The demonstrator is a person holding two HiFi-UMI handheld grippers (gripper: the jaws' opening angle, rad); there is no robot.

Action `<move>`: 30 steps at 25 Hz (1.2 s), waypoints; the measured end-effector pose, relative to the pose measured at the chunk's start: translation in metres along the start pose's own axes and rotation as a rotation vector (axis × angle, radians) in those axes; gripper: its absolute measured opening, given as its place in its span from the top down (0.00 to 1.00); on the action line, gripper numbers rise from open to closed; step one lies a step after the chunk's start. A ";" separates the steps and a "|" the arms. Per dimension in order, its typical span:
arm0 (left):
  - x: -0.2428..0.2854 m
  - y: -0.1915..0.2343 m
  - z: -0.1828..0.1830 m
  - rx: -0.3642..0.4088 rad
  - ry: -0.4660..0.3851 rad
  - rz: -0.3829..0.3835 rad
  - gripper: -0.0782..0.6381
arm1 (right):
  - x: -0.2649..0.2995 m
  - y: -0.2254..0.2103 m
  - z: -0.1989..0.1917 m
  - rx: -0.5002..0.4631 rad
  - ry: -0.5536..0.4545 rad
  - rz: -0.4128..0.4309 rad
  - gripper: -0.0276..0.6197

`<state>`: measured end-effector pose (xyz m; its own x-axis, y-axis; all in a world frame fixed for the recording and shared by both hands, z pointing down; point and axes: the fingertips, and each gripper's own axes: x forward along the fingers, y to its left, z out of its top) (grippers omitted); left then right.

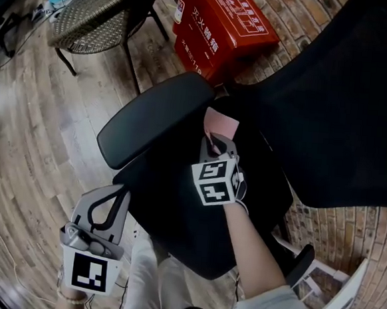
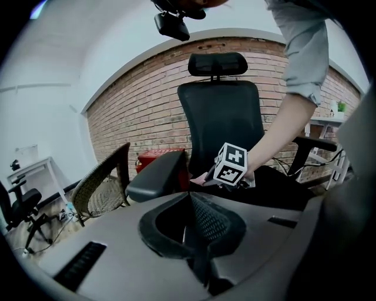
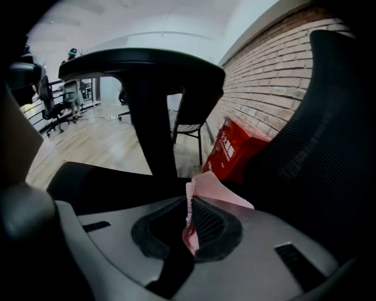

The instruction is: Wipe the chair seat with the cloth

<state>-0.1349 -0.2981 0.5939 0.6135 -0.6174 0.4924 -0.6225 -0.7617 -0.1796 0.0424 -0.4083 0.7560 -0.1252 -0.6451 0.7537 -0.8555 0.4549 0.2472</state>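
Note:
A black office chair fills the head view, its seat (image 1: 176, 202) below me and its mesh backrest (image 1: 343, 115) to the right. My right gripper (image 1: 216, 143) is over the back of the seat, shut on a pink cloth (image 1: 220, 124). In the right gripper view the pink cloth (image 3: 197, 197) sticks up from between the closed jaws, near the armrest post (image 3: 150, 135). My left gripper (image 1: 110, 200) hangs off the seat's front left corner, shut with nothing in it. Its own view shows the chair seat (image 2: 282, 188) and the right gripper (image 2: 202, 178) ahead.
The chair's left armrest (image 1: 153, 117) juts out beside the right gripper. A red box (image 1: 220, 26) stands on the floor behind the chair against a brick wall. A wicker chair (image 1: 98, 13) sits at the upper left on the wooden floor. A white table (image 1: 342, 302) lies at the lower right.

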 end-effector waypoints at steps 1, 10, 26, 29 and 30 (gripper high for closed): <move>-0.001 0.001 0.000 -0.002 0.001 0.006 0.87 | -0.001 0.011 0.004 -0.019 -0.013 0.022 0.88; -0.015 0.010 -0.009 -0.013 0.015 0.053 0.87 | -0.023 0.111 0.018 -0.111 -0.096 0.195 0.88; -0.022 0.006 -0.017 -0.029 0.034 0.068 0.87 | -0.090 0.253 -0.007 -0.209 -0.142 0.490 0.88; -0.021 0.006 -0.017 -0.021 0.032 0.067 0.87 | -0.104 0.273 -0.018 -0.247 -0.139 0.546 0.88; -0.021 0.006 -0.017 -0.020 0.034 0.067 0.87 | -0.107 0.278 -0.022 -0.260 -0.136 0.562 0.88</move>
<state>-0.1595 -0.2863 0.5972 0.5534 -0.6598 0.5084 -0.6717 -0.7144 -0.1960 -0.1708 -0.1991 0.7575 -0.5972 -0.3290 0.7315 -0.4930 0.8700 -0.0112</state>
